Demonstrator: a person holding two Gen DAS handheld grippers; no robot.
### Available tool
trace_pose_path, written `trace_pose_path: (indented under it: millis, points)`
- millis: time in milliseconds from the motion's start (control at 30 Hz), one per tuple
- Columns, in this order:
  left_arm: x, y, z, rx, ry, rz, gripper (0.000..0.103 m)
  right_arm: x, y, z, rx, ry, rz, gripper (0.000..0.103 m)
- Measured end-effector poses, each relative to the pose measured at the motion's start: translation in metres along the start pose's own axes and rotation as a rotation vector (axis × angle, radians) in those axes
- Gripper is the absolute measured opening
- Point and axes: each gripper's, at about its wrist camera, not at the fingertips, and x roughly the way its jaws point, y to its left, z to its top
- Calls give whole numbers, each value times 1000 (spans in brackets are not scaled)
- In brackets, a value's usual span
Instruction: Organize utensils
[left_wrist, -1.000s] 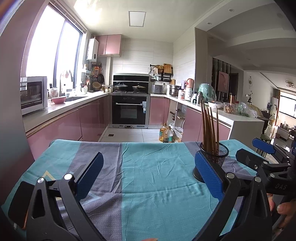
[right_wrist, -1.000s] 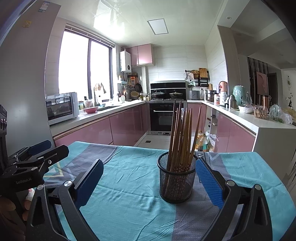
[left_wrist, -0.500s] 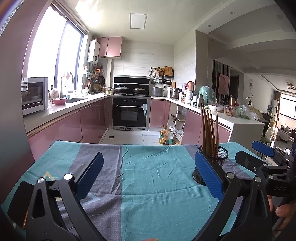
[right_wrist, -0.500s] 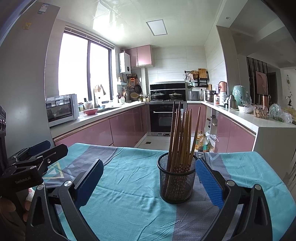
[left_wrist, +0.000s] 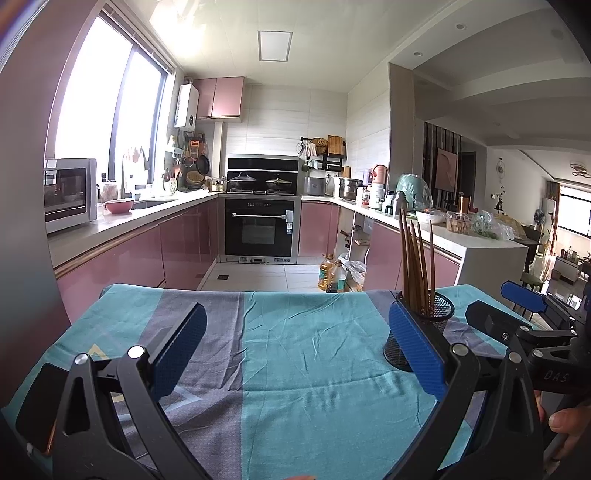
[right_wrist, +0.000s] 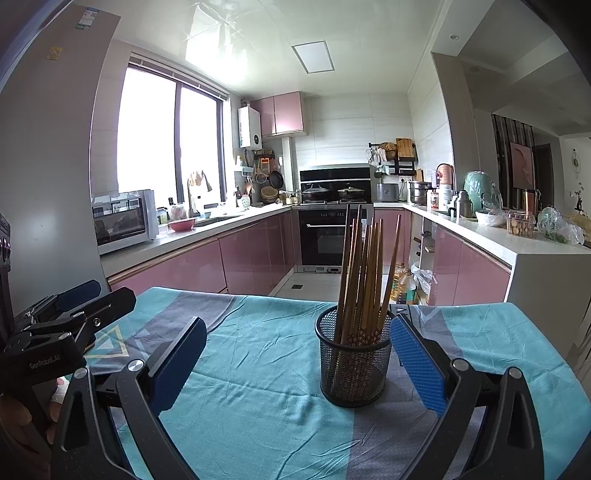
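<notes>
Here the surface (right_wrist: 266, 373) wears a teal and grey cloth (left_wrist: 314, 369), and a black mesh cup (right_wrist: 354, 365) stands upright on it toward the far right corner, on a grey stripe near where it meets the teal. A bundle of brown chopsticks (right_wrist: 364, 280) stands in the cup, leaning slightly and fanning out at the top. The right claw (right_wrist: 297, 363) hangs low over the near edge with its blue pads (right_wrist: 419, 369) spread wide, holding nothing; the cup sits between them, closer to the right pad but not touching it. The left claw (left_wrist: 295, 349) hovers over the middle of the near edge, its pads (left_wrist: 181, 347) likewise wide apart and empty, with bare cloth between them; in its view the cup (left_wrist: 439, 314) shows partly behind the right pad. Each view catches the other claw at its side edge, with a hand (left_wrist: 569, 421) gripping the handle. Beyond the far edge lies a kitchen with pink cabinets (right_wrist: 251, 254) and a black oven (left_wrist: 260, 230).
</notes>
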Motion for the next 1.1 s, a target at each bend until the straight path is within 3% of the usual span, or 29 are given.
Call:
trace_pose_path:
  millis: [1100]
  points:
    - [-2,0,-2,5,-2,-2,97,-2,-1,0,9,-7,-5,96]
